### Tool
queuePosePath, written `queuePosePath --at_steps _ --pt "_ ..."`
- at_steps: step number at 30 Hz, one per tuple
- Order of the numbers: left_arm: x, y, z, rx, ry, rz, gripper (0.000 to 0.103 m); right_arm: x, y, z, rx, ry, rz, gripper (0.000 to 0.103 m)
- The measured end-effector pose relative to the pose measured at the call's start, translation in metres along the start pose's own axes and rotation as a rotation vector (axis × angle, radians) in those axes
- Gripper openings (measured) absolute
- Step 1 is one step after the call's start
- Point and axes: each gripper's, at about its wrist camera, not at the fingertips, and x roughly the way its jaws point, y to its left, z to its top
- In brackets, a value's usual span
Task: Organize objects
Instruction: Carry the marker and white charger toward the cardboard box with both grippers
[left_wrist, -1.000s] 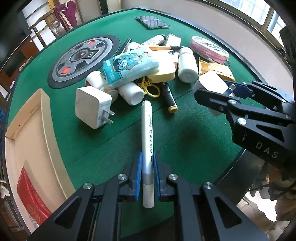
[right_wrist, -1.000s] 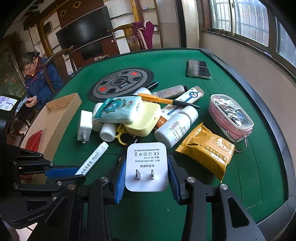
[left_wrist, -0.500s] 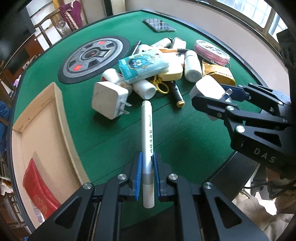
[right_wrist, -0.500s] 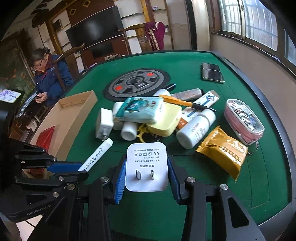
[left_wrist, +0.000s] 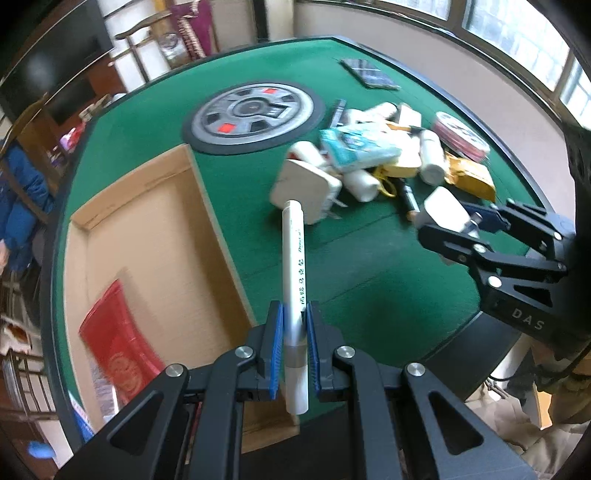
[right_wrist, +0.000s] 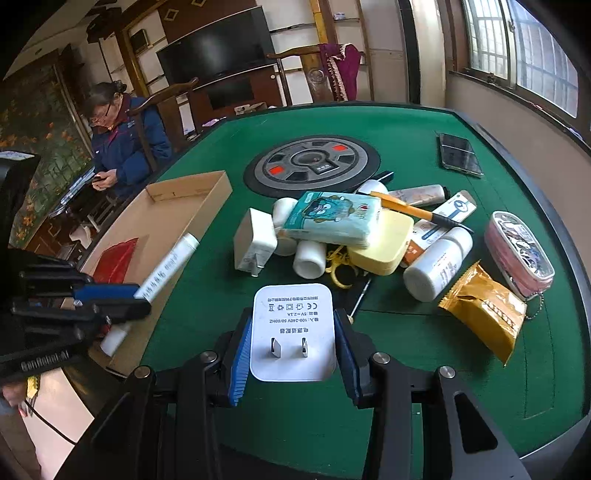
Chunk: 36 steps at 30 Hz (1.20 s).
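Left wrist view: the left tool (left_wrist: 294, 328) pinched a white pen (left_wrist: 294, 288) near its lower end, its long free end pointing toward twelve o'clock over the green bench (left_wrist: 354, 288), just right of the cardboard box (left_wrist: 155, 221) that filled the eight-to-ten o'clock side. Held so close to one end, the pen could swing or slip between the pads, and if let go here it looked likely to strike the box's right wall or land outside it. At three o'clock the right tool (left_wrist: 458, 230) gripped a white charger (left_wrist: 441, 206). Compared with a second before, the box and its red packet (left_wrist: 118, 339) filled far more of the view and the pile (left_wrist: 373, 162) sat farther off toward one o'clock; the grip looked the same.

Right wrist view: the right tool was clamped on the charger's sides, prongs facing the camera. The smooth shell might slide from the pads. The left tool with the pen was at nine o'clock, now over the box edge instead of the felt.
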Motion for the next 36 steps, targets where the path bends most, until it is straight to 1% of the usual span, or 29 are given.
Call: queuePosePath --at_steps 5,11,15,20,26,31,34,36 --pt "-0.004 0.021 -0.005 -0.060 -0.006 0.024 0.012 0.002 0.001 -0.003 -0.001 0.010 0.003 0.044" --pt "0.000 0.039 -0.010 -0.104 0.002 0.064 0.012 0.004 0.006 -0.002 -0.007 0.010 0.014 0.044" --pt "0.008 0.049 -0.013 -0.127 0.024 0.081 0.012 0.006 0.023 0.000 -0.036 0.008 0.054 0.044" --pt "0.021 0.058 -0.020 -0.156 0.057 0.084 0.012 0.010 0.053 0.005 -0.096 0.011 0.112 0.044" --pt "0.033 0.071 -0.035 -0.209 0.105 0.102 0.012 0.018 0.085 0.008 -0.158 0.018 0.168 0.045" --pt "0.031 0.078 -0.049 -0.232 0.126 0.117 0.012 0.026 0.105 0.007 -0.196 0.030 0.210 0.045" --pt "0.032 0.090 -0.058 -0.266 0.142 0.130 0.012 0.030 0.115 0.007 -0.213 0.038 0.233 0.045" --pt "0.031 0.095 -0.060 -0.284 0.140 0.122 0.012 0.031 0.121 0.006 -0.225 0.041 0.247 0.045"
